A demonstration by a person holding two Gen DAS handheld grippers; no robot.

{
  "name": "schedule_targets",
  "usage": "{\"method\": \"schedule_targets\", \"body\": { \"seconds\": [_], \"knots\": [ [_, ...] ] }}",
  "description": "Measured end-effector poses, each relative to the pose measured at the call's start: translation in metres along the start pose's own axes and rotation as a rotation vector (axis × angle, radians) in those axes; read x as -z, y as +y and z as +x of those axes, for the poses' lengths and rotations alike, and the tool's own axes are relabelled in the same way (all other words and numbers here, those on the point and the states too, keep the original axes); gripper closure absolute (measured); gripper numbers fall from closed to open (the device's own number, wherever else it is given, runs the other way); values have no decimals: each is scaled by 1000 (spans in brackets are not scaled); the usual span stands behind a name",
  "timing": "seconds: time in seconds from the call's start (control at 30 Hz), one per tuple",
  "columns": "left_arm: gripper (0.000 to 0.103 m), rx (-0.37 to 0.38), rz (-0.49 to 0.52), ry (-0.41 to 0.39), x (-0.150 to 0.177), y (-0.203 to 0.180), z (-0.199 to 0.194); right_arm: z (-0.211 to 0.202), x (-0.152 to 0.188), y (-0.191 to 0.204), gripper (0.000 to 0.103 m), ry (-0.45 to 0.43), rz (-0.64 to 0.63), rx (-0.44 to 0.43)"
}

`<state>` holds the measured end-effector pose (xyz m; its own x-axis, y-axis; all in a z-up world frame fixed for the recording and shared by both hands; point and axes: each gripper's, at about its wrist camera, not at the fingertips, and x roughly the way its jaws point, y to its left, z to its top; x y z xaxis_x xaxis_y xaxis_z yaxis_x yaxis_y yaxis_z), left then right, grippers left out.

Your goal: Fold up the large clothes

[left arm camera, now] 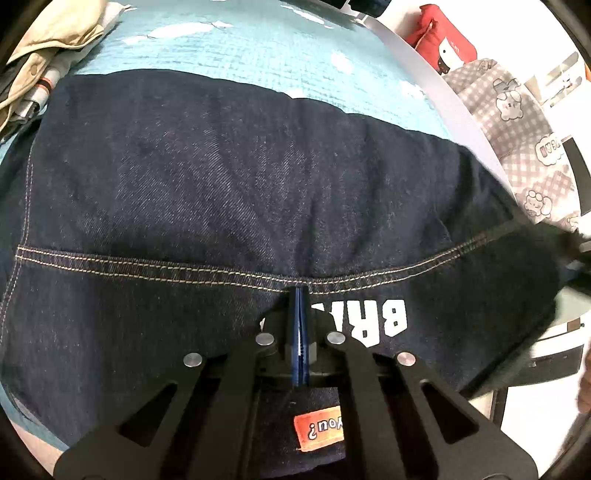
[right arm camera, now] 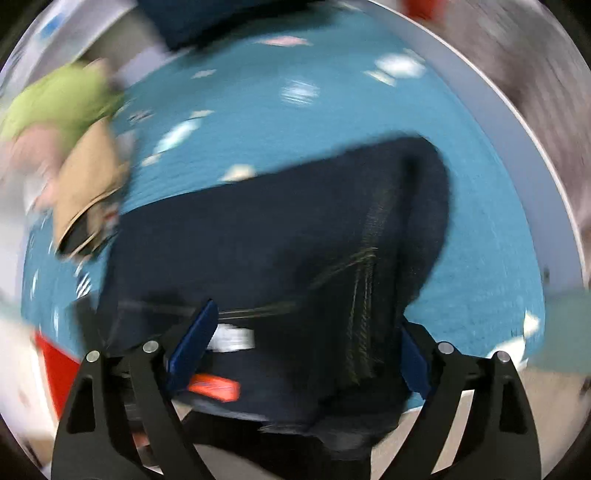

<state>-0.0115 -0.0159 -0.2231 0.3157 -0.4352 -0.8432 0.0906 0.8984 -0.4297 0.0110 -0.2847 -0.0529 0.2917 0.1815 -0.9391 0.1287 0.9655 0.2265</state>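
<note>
A large dark blue denim garment [left arm camera: 221, 184] lies spread on a teal bed cover [left arm camera: 240, 48]. It has a tan double-stitched seam, white printed letters [left arm camera: 384, 321] and an orange label [left arm camera: 319, 428]. My left gripper [left arm camera: 300, 295] is shut, its blue pads pressed together. Its tip sits at the seam, and no cloth shows between the pads. In the blurred right wrist view, my right gripper [right arm camera: 306, 315] stands wide open over the near edge of the denim [right arm camera: 295, 240]. The cloth lies under and between the pads without being pinched. The orange label [right arm camera: 214, 391] is by its left pad.
A beige garment [left arm camera: 55, 37] is piled at the far left of the bed, with a green one [right arm camera: 59, 99] beside it. A red cushion [left arm camera: 443, 33] and a checked blanket [left arm camera: 517, 129] lie beyond the bed's pale right edge [left arm camera: 424, 74]. Bare teal cover [right arm camera: 295, 122] lies past the denim.
</note>
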Motion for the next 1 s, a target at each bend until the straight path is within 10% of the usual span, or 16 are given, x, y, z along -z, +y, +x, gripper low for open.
{"method": "schedule_targets", "body": {
  "seconds": [0.2,0.37,0.53,0.67,0.73,0.8,1.0],
  "knots": [
    [101,-35,36,17,-2,-4,2,26,1,-98,17,54,200,10],
    [101,-60,65,23,-4,-9,5,55,8,-119,9,110,218,-239],
    [101,-85,94,25,-5,-13,6,67,7,-98,25,131,224,-556],
    [101,-84,97,36,-7,-14,7,81,0,-89,28,103,251,-460],
    [101,-99,121,37,-7,-16,7,76,3,-96,73,105,292,-357],
    [100,-95,122,38,-8,-16,7,67,6,-101,87,74,338,-388],
    [100,-117,119,48,-11,-19,9,16,5,-62,90,-27,233,-402]
  ]
}}
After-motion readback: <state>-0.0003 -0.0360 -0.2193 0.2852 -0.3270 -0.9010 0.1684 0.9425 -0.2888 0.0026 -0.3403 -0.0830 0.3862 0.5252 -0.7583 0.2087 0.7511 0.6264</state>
